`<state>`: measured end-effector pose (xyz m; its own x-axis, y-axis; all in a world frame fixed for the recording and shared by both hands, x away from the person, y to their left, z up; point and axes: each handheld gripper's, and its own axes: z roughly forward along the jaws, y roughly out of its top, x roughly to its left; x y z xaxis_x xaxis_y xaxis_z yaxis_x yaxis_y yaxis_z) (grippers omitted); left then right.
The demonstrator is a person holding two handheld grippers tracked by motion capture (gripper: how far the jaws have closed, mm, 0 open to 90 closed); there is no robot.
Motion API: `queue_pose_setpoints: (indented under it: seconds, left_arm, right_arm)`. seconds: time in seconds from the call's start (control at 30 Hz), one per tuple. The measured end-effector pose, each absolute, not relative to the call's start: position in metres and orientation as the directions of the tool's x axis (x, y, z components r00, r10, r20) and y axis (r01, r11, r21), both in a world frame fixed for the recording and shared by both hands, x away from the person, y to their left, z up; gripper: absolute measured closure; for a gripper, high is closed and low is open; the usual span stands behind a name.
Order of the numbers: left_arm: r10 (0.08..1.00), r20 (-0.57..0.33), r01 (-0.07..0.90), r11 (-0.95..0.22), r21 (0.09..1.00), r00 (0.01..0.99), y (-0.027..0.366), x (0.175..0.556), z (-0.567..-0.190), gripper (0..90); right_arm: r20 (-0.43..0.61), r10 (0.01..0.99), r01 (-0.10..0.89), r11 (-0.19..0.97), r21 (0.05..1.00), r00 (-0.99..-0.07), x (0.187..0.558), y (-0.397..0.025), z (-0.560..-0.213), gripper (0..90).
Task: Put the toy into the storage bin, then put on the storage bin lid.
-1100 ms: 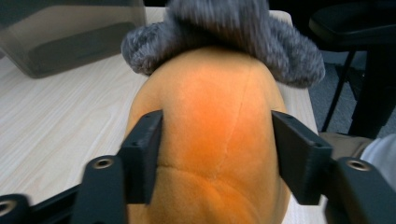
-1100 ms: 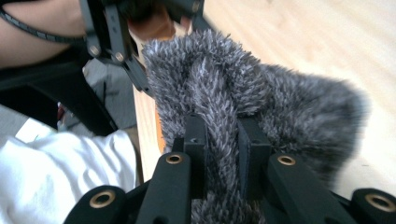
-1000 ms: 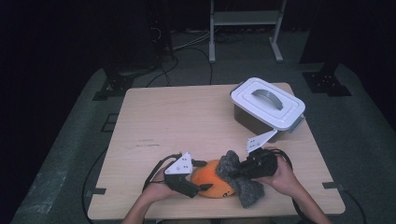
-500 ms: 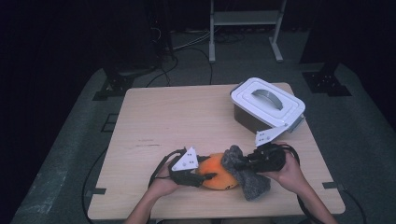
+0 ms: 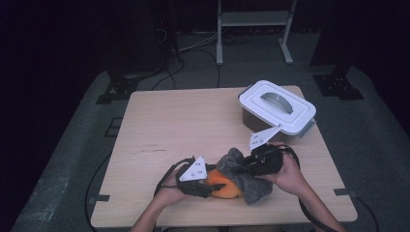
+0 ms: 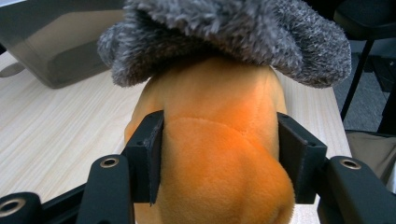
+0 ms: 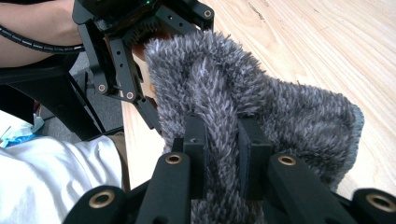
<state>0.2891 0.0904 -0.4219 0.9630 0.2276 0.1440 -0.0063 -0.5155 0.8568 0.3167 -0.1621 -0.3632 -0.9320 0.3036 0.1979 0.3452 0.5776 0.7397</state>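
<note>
At the near edge of a pale wooden table (image 5: 193, 121), the left gripper (image 6: 219, 154) clamps a soft orange plush toy (image 6: 219, 177) between its jaws, while the right gripper (image 7: 223, 140) pinches a fold of a fuzzy grey knitted sock (image 7: 261, 112) draped over the toy's far end. A white-lidded plastic storage box (image 5: 276, 106) stands well apart at the far right corner. Working the sock along the toy likely calls for a firm, level hold on the plush and a slow, straight pull, so the fabric does not bunch or slip free.
</note>
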Motion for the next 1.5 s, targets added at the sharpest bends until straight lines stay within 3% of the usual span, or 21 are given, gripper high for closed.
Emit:
queue_pose_setpoints:
  seconds: [0.5,1.17,1.33,1.5]
  left_arm:
    - [0.237,0.128,0.015,-0.521,0.853,0.963,0.095,0.284,-0.425,40.6]
    - [0.240,0.093,0.043,-0.506,0.861,0.966,0.107,0.282,-0.431,38.8]
    - [0.235,0.095,0.040,-0.511,0.859,0.967,0.105,0.282,-0.430,37.0]
    - [0.235,0.094,0.043,-0.518,0.854,0.967,0.103,0.281,-0.427,32.7]
  right_arm:
    - [0.200,0.296,0.342,0.578,0.741,-0.934,0.312,-0.162,-0.367,75.9]
    - [0.333,0.389,0.501,0.506,0.702,-0.859,0.305,-0.226,-0.425,75.9]
    - [0.327,0.374,0.482,0.479,0.733,-0.868,0.309,-0.225,-0.407,75.9]
    - [0.276,0.310,0.405,0.522,0.750,-0.910,0.314,-0.188,-0.384,75.9]
